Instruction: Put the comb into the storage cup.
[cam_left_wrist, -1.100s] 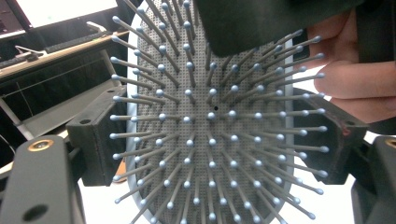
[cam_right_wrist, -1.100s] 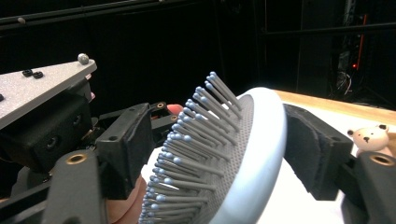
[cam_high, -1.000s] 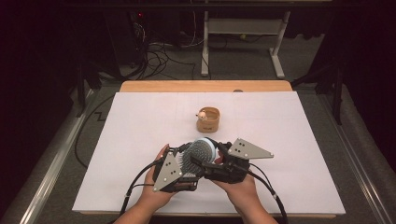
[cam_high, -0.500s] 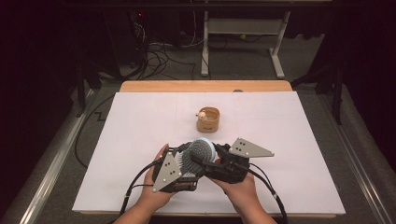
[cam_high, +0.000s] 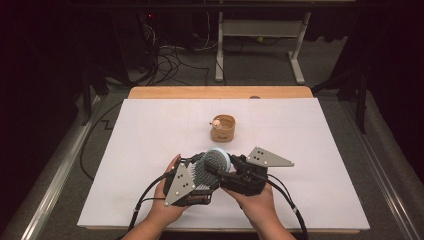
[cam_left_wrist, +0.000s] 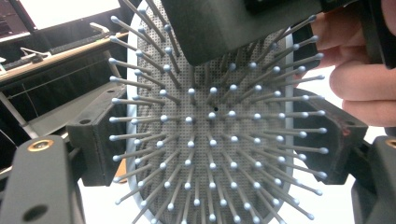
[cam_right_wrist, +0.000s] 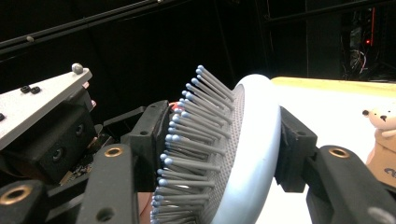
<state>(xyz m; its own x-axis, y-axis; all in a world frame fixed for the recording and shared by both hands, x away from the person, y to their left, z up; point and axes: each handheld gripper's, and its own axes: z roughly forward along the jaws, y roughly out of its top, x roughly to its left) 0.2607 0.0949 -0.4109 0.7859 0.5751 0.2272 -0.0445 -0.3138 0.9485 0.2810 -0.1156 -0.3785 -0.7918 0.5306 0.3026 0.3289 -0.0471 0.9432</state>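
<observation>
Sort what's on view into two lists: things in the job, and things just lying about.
In the job: hairbrush, left gripper, right gripper, both gripping the brush head.

Lying about: small wooden cup with a bear figure on its rim, white table cover.

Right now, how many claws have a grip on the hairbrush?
2. The left claw grips the hairbrush by its edges, one jaw each side; the right claw, whose jaws have just been closing, pinches its bristle face and back.

No legible text or labels
</observation>
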